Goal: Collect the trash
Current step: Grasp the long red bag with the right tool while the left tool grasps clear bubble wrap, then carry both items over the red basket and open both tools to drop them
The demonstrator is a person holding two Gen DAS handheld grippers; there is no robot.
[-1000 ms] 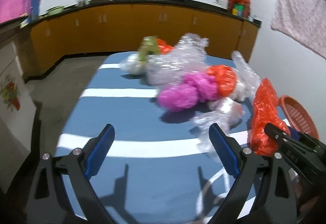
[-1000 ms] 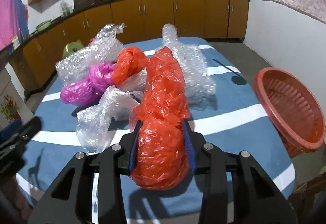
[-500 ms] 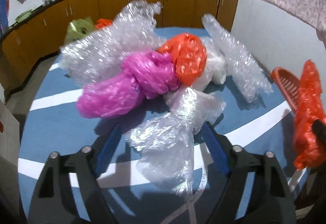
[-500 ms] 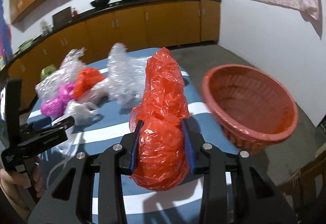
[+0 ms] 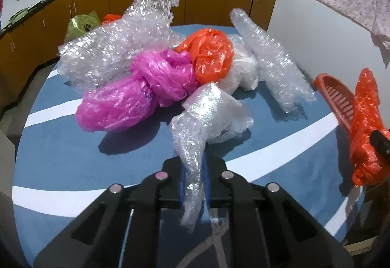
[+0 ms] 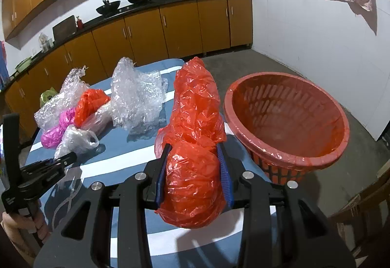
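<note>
A crumpled piece of clear bubble wrap lies on the blue striped table, and my left gripper is shut on its near end. Behind it sits a pile: a pink bag, an orange bag, a big bubble wrap sheet and a long bubble wrap roll. My right gripper is shut on a red plastic bag, held above the table's right edge beside the red basket. The basket, lined with clear plastic, shows nothing inside.
A green bag lies at the table's far left corner. Brown kitchen cabinets run along the back wall, with bare floor between them and the table. A wooden chair stands at the near right. A hand holds the left gripper.
My left gripper moved up to the clear bubble wrap piece and shut on it. My right gripper carried the red bag rightwards, bringing the basket close beside it.
</note>
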